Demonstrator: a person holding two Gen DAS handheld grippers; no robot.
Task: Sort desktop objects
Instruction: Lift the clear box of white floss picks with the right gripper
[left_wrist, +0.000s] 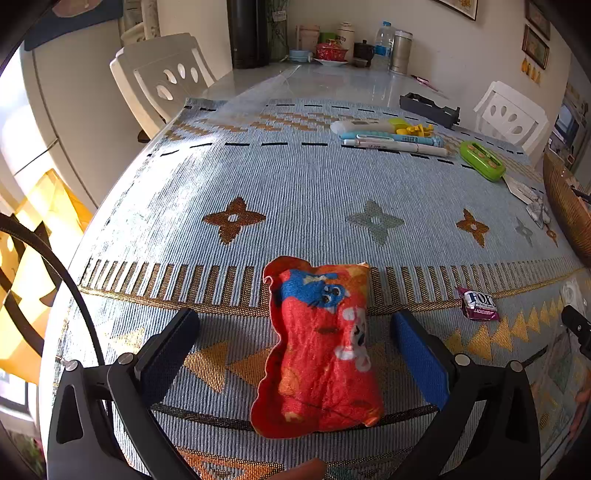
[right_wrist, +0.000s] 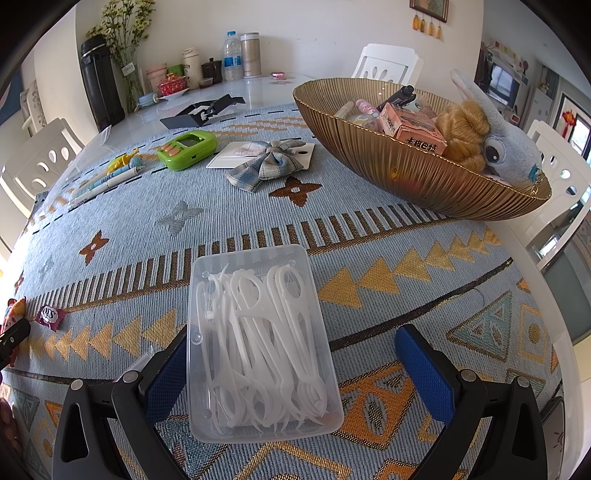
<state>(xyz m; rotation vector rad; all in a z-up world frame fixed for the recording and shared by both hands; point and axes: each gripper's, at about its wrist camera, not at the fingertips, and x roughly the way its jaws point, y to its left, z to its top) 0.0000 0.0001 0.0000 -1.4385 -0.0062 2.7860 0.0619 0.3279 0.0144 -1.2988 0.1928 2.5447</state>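
Fingers of the left gripper (left_wrist: 295, 354) are standing spread, bracketing the red cloth pouch (left_wrist: 321, 350) without touching it, near the tablecloth's (left_wrist: 295, 184) front edge. Soft and light, it is likely going to squash, so a pinch across its middle looks best. The right gripper (right_wrist: 291, 373) is gaping too, its left pad beside the clear floss-pick box (right_wrist: 258, 343): stiff, slick, light, best clamped across its 2 long sides. The ribbed bowl (right_wrist: 406, 173) is sitting toward the right edge.
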